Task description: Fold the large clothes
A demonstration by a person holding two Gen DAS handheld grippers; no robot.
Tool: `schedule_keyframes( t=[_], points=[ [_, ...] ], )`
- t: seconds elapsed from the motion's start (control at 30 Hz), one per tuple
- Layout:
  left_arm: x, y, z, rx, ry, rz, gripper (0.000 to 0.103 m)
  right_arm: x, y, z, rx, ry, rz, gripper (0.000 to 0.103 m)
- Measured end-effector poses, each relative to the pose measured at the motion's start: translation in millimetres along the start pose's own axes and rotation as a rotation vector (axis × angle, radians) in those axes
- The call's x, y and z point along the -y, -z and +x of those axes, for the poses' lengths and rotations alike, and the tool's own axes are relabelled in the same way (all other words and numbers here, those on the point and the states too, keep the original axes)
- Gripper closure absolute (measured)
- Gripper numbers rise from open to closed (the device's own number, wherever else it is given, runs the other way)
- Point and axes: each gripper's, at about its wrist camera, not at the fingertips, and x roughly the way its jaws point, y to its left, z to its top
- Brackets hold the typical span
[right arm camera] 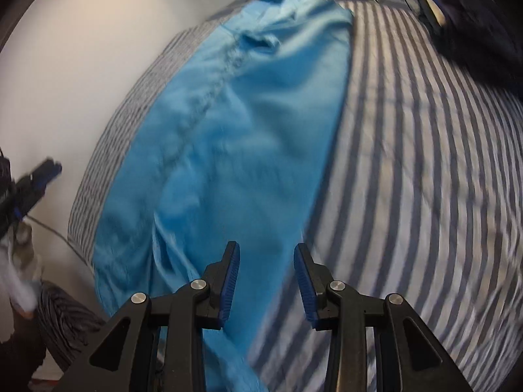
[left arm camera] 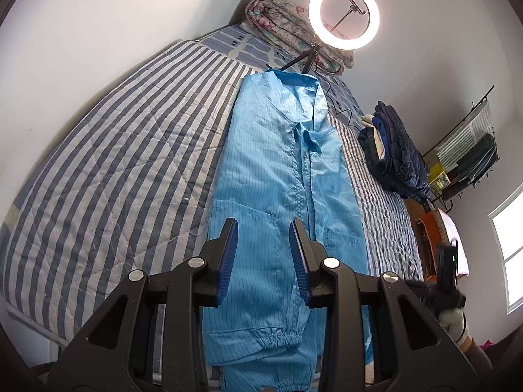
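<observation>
Left gripper (left arm camera: 264, 225): ribbed blue pads | pinstriped blue coat (left arm camera: 278, 170) | striped quilt (left arm camera: 114, 137)

**Blue garment laid out along the bed**

Light blue pinstriped coverall (left arm camera: 281, 176), spread lengthwise on the striped bed cover (left arm camera: 114, 150). Folded inward into a long narrow strip, front zipper running up the middle, collar at the far end, elastic cuff gathered near the close edge. Lightly wrinkled, lying flat.

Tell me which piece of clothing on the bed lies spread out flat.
The light blue garment, stretched lengthwise along the bed; the dark blue jacket sits bunched in a heap beside it.
</observation>
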Motion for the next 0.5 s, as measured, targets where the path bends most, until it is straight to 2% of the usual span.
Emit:
schedule_keyframes(
  t=[0.1,0.17,0.33,0.4,0.43,0.5],
  points=[
    [1,2,2,-0.006,0.001,-0.011,0.07,10,37,0,-0.018,-0.033,0.057,0.066],
    [1,3,4,-0.016,0.011,-0.03,0.07,8,55,2,-0.028,-0.087,0.082,0.066],
    [2,7,6,-0.018,-0.009,-0.029,0.07,-34,80,7,-0.048,-0.179,0.026,0.065],
    [1,9,5,-0.019,-0.017,-0.023,0.07,-56,86,9,-0.047,-0.177,-0.019,0.061],
    [1,10,4,-0.02,-0.021,-0.021,0.07,-63,88,7,-0.044,-0.174,-0.033,0.056],
    [-1,12,3,-0.023,-0.032,-0.015,0.07,-71,91,1,-0.02,-0.118,-0.048,0.051]
  ],
)
